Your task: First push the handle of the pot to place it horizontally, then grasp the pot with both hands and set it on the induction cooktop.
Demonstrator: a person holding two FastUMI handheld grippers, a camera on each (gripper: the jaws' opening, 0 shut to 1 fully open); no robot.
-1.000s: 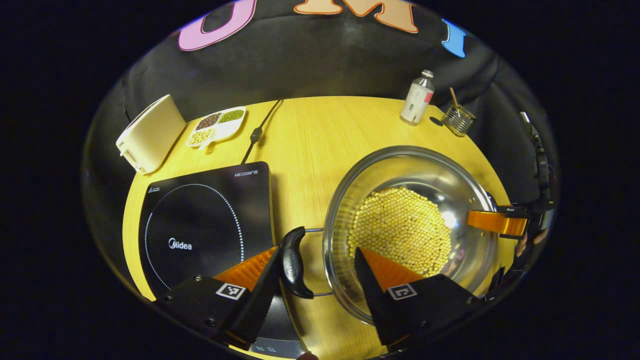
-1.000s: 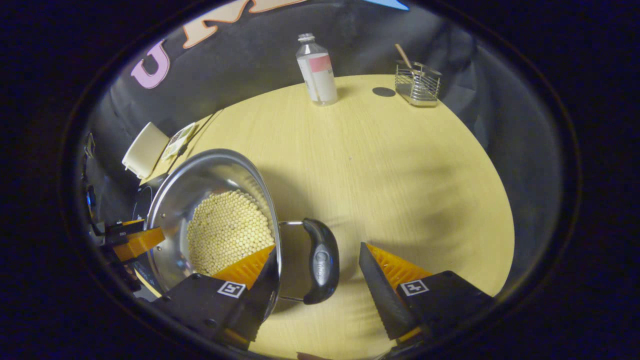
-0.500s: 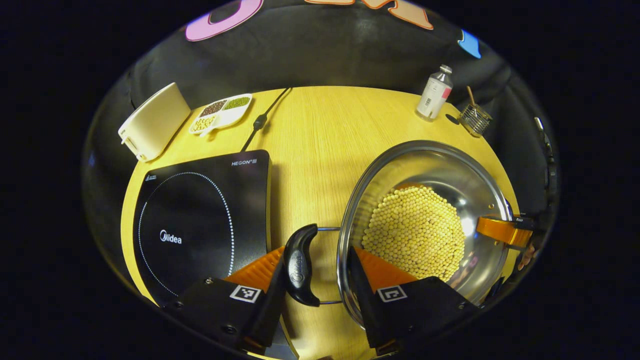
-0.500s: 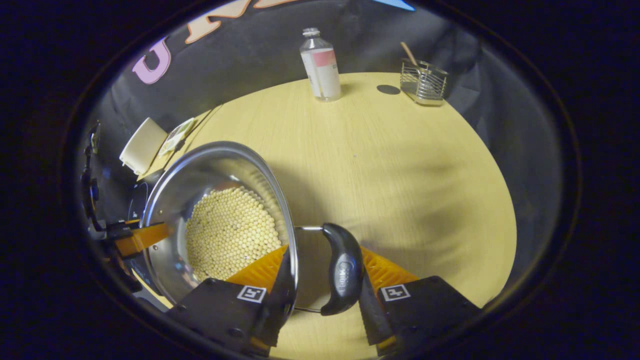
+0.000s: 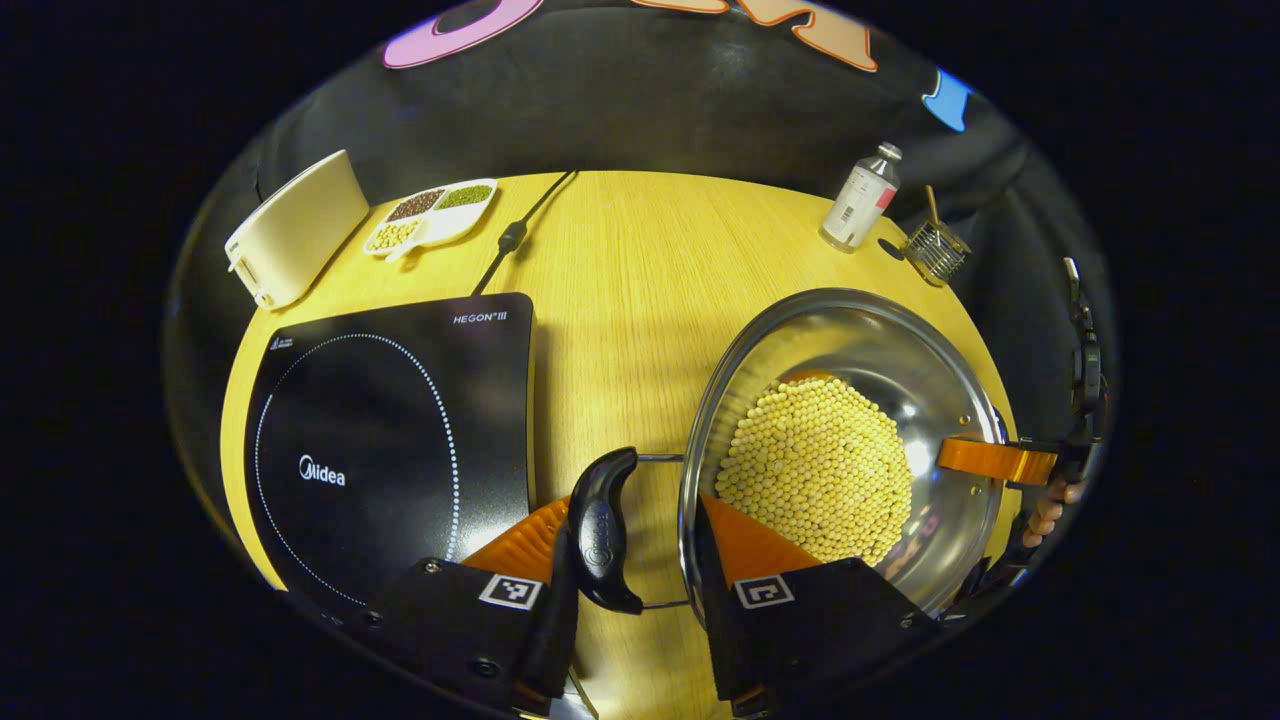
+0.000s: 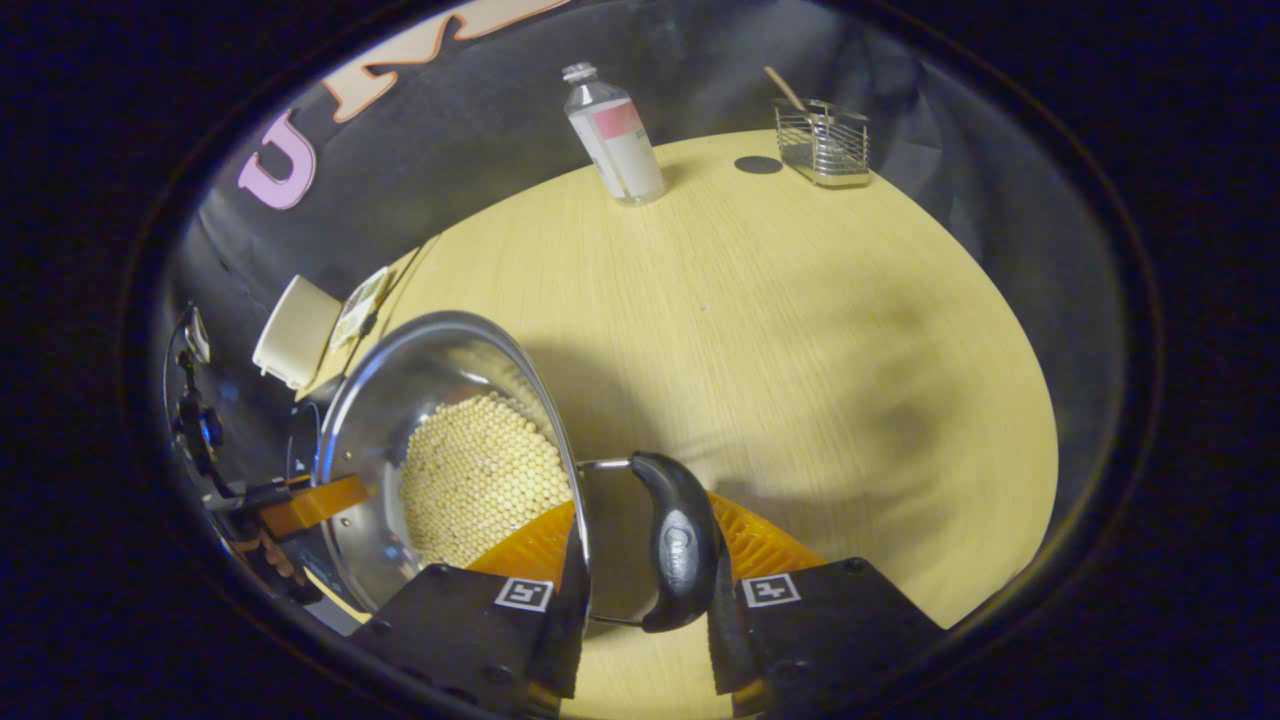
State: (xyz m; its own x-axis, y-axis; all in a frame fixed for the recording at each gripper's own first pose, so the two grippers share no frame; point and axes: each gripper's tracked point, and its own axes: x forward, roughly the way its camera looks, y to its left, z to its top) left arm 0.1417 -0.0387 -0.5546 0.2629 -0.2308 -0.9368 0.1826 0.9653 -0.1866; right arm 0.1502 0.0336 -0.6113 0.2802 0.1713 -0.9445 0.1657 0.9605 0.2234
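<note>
Pot [image 5: 940, 350], steel, holding pale beans [image 5: 815, 470]; on table [image 5: 640, 260], right of the induction cooktop [image 5: 390, 440].
Left gripper [image 5: 630, 545]: fingers clamped across left black handle [image 5: 600, 530] and pot rim, cooktop just to its left. Right gripper [image 6: 640, 560]: fingers clamped across right black handle [image 6: 675, 545] and rim, bottle [image 6: 612, 135] and wire basket [image 6: 822, 140] far ahead.

My left gripper [image 5: 632, 590] hides the near rim of the pot [image 5: 845, 340] and a corner of the induction cooktop [image 5: 390, 440]. In the right gripper view the cooktop is mostly behind the pot. The divided dish [image 6: 362, 297] there is too small to read.
</note>
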